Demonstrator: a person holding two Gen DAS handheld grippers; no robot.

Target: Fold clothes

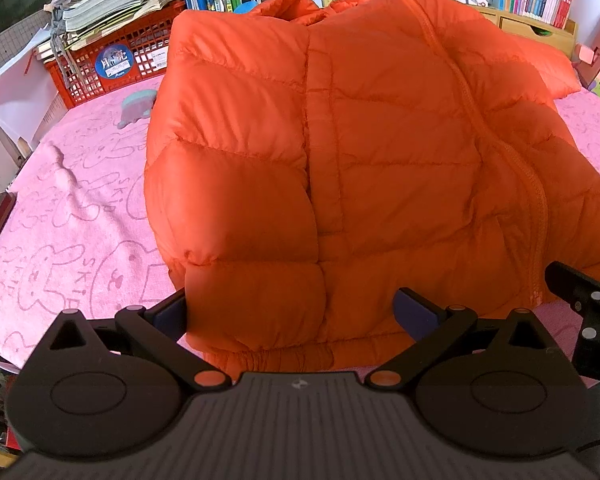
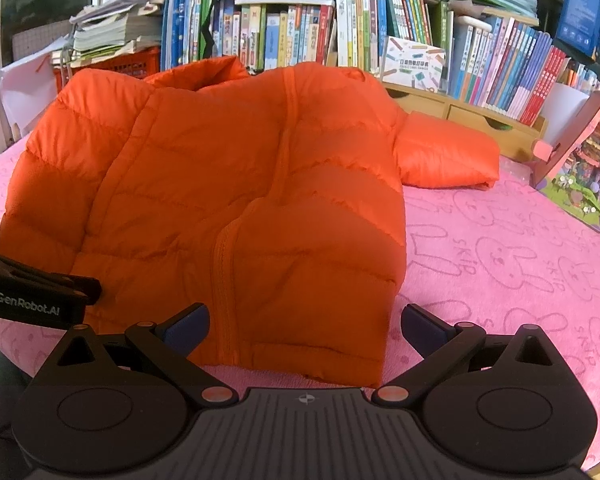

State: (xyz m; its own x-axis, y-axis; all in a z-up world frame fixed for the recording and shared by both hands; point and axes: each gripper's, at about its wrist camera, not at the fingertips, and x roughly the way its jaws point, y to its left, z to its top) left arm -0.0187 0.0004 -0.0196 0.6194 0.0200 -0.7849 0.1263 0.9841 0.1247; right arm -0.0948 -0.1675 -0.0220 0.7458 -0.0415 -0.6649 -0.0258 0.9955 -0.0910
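Observation:
An orange puffer jacket (image 1: 360,152) lies front up on a pink towel (image 1: 72,220), zipper running down its middle. Its left sleeve is folded across the chest. The other sleeve (image 2: 444,152) sticks out to the right in the right wrist view. My left gripper (image 1: 290,314) is open at the jacket's hem, its fingers straddling the folded sleeve's cuff end. My right gripper (image 2: 306,322) is open too, its blue pads either side of the hem's right corner of the jacket (image 2: 240,208). The right gripper's body (image 1: 580,300) shows at the edge of the left wrist view.
Behind the towel (image 2: 500,260) stand rows of books (image 2: 380,32) on a wooden shelf. A red plastic crate (image 1: 112,56) with stacked papers sits at the back left. A picture book (image 2: 580,168) leans at the right edge.

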